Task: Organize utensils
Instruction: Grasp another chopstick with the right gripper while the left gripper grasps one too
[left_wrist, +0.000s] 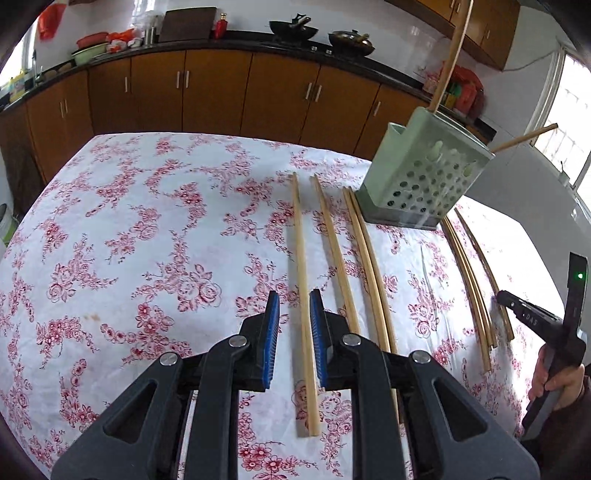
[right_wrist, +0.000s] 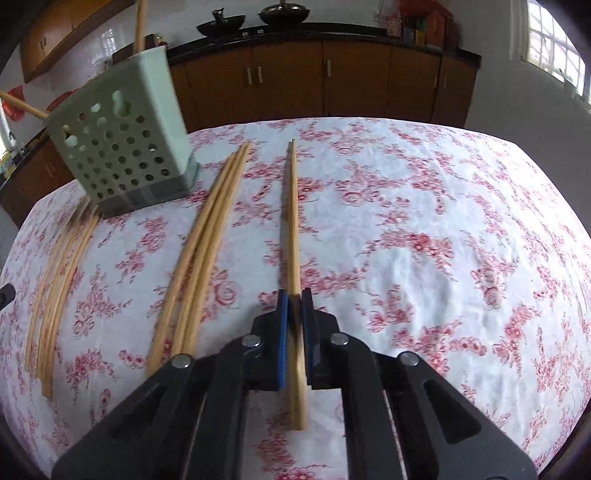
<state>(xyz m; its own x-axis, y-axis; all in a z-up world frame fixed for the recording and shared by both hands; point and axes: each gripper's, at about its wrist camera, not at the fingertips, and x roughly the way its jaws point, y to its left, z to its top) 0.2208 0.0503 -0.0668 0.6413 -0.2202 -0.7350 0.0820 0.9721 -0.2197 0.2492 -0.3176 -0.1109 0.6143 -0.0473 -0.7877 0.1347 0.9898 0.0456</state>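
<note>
Right gripper (right_wrist: 293, 295) clamps a chopstick (right_wrist: 292, 229) lying on the floral tablecloth (right_wrist: 424, 221); left gripper (left_wrist: 293, 299) straddles another (left_wrist: 301, 240), pads apart. A thin stick may pivot or slip when lifted toward the holder (right_wrist: 122, 147).

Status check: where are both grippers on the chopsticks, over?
Right gripper shut on one chopstick. Left gripper open, straddling another chopstick. Green holder has two sticks in. Path clear.
</note>
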